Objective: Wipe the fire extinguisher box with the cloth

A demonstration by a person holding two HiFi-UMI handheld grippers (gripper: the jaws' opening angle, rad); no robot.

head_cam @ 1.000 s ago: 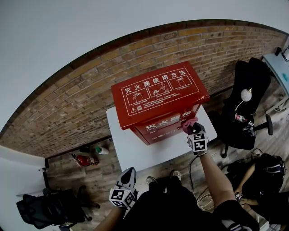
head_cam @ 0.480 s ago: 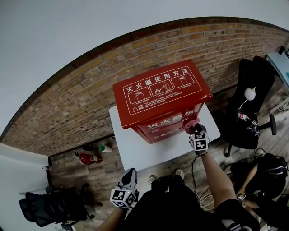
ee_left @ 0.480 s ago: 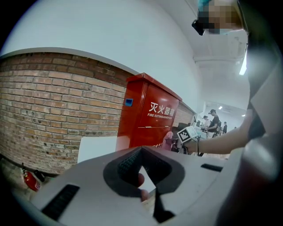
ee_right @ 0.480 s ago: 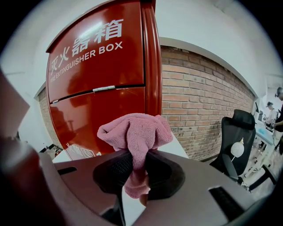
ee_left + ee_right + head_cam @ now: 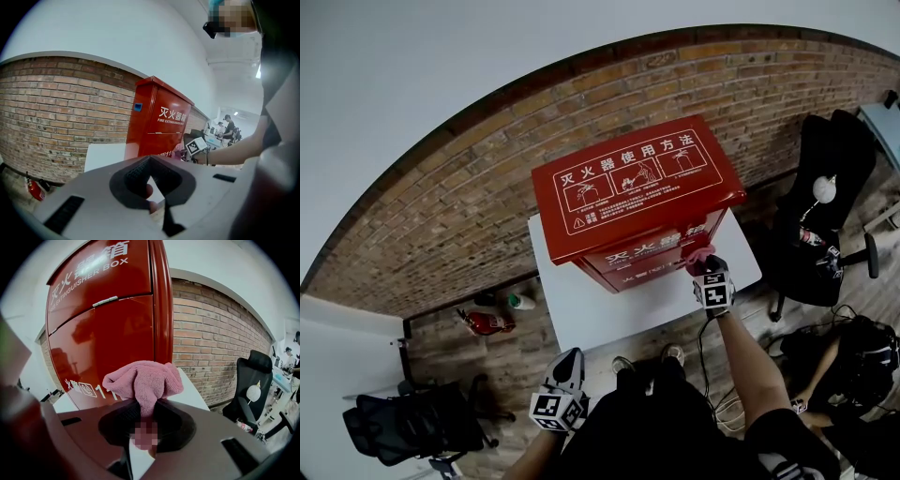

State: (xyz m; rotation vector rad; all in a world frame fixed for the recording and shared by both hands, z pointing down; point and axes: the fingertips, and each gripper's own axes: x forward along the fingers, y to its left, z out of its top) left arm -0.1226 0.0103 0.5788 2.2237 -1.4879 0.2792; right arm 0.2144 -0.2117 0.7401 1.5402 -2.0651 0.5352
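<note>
The red fire extinguisher box (image 5: 637,202) stands upright on a white table (image 5: 591,314), its instruction panel facing up toward me. My right gripper (image 5: 706,270) is shut on a pink cloth (image 5: 697,254), and the cloth presses against the lower right of the box's front. In the right gripper view the cloth (image 5: 143,379) bunches above the jaws of the right gripper (image 5: 145,405), close to the red door (image 5: 108,329). My left gripper (image 5: 565,368) hangs low near my body, away from the table, shut with nothing in it. From there the left gripper (image 5: 150,159) looks toward the box (image 5: 159,122).
A brick wall (image 5: 441,216) runs behind the table. A black office chair (image 5: 825,197) stands at the right and another chair (image 5: 412,427) at the lower left. A small red extinguisher (image 5: 485,323) lies on the floor by the wall. A dark backpack (image 5: 862,352) sits on the floor at the right.
The right gripper keeps the cloth on the box's lower right front and has shifted only slightly. The head view has drifted a little. The left gripper stays put.
</note>
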